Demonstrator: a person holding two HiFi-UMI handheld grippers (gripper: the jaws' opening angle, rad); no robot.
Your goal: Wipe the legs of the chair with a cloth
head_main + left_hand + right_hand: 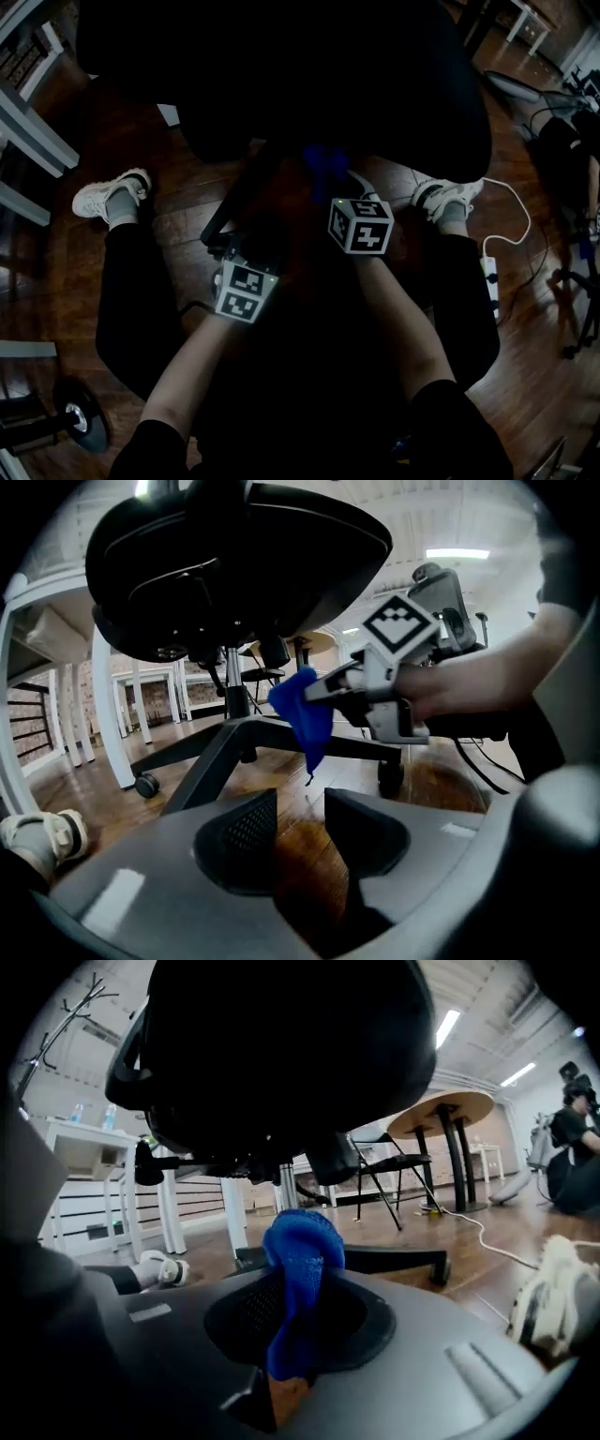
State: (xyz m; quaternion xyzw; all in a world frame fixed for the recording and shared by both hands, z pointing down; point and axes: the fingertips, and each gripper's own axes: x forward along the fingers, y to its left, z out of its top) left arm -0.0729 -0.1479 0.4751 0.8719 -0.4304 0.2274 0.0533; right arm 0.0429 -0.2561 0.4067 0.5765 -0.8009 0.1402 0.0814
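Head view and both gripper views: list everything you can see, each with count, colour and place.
black office chair: one, black, straight ahead, seat overhead
black star-shaped chair legs: one base, black, on the floor under the seat
blue fabric cloth: one, blue, pinched in the right gripper
brown wooden floor: one, brown, underneath everything
white power strip with cable: one, white, floor at right
round wooden table: one, tan top, dark legs, background right
white sneakers: two, white, either side of the chair
left gripper: one, grey, jaws apart, empty
right gripper: one, grey, jaws closed on the cloth
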